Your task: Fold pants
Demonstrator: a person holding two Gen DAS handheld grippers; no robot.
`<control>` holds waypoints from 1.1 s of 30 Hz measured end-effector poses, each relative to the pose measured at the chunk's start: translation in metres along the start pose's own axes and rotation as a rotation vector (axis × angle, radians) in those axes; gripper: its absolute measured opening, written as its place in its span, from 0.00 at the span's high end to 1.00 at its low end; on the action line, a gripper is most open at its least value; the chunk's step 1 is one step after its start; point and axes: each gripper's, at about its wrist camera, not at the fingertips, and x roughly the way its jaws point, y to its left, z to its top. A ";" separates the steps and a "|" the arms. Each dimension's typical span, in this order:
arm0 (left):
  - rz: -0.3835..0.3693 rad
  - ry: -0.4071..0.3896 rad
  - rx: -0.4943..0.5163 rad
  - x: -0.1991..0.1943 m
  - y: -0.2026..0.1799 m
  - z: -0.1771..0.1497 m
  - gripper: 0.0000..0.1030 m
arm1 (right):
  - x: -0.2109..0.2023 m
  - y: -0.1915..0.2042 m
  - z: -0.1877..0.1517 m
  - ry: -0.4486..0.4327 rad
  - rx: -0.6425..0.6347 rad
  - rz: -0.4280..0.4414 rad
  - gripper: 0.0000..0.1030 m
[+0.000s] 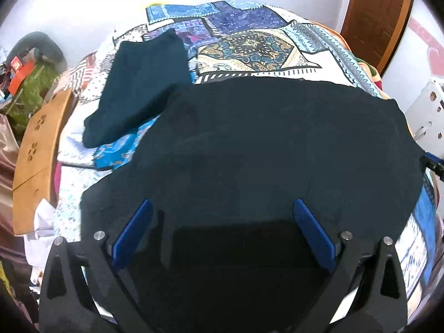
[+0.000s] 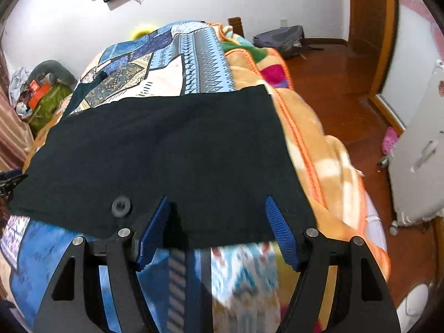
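Dark navy pants (image 1: 263, 144) lie spread flat on a patterned bedspread (image 1: 249, 47). One leg (image 1: 144, 83) stretches toward the far left. In the right wrist view the waist end (image 2: 166, 149) shows with a black button (image 2: 121, 204) near its front edge. My left gripper (image 1: 223, 208) is open, its blue fingers wide apart over the near part of the pants. My right gripper (image 2: 219, 206) is open, its fingers straddling the front edge of the waist. Nothing is held. The other gripper's tip shows at the far right of the left wrist view (image 1: 435, 163).
A wooden lap table (image 1: 38, 161) leans at the bed's left side. An orange blanket (image 2: 319, 149) hangs off the right side over a wood floor (image 2: 333, 66). A white cabinet (image 2: 419, 161) stands right. A backpack (image 2: 280, 38) lies by the wall.
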 end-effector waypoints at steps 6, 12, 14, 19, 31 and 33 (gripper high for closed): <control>0.104 -0.010 0.026 -0.018 0.007 -0.007 0.00 | -0.015 -0.011 -0.016 0.009 0.097 0.001 0.34; 0.011 -0.013 0.078 -0.015 -0.022 0.014 0.00 | -0.019 -0.021 -0.017 -0.012 0.284 0.179 0.33; -0.047 0.038 0.106 -0.001 -0.043 0.022 0.00 | -0.007 -0.024 -0.017 0.010 0.331 0.177 0.34; -0.073 0.071 0.183 0.017 -0.093 0.034 0.00 | 0.011 -0.028 -0.013 -0.020 0.397 0.188 0.32; -0.136 0.063 0.221 0.033 -0.155 0.068 0.00 | 0.027 -0.046 0.011 -0.111 0.426 0.128 0.89; -0.149 0.025 0.193 0.025 -0.157 0.076 0.00 | 0.019 -0.048 0.016 -0.140 0.420 0.143 0.90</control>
